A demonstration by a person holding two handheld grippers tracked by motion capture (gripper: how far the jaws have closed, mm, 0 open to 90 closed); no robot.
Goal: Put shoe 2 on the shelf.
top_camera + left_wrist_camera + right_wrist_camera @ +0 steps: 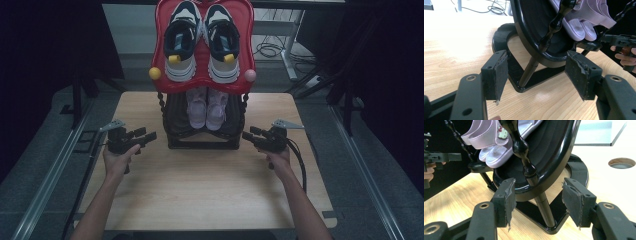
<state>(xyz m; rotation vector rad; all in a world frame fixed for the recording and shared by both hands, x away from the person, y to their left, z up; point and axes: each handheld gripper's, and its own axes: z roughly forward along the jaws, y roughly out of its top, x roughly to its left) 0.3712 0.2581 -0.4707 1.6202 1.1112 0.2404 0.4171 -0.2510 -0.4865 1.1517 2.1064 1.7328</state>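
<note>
Two spread grippers, left gripper at nine o'clock and right gripper at three, flanked the shoe rack; next, apparently, closing on its posts.

A two-tier shoe rack stood at the middle of the far edge of a wooden table. Its red upper tray carried a pair of sneakers, toes toward the far side; a yellow knob and a pink knob marked its near corners. The black lower tray held a pair of pale pink sandals. The left gripper and right gripper flanked the rack's base, each pointing inward with jaws apart, close to the base, held in the person's left hand and right hand.
</note>
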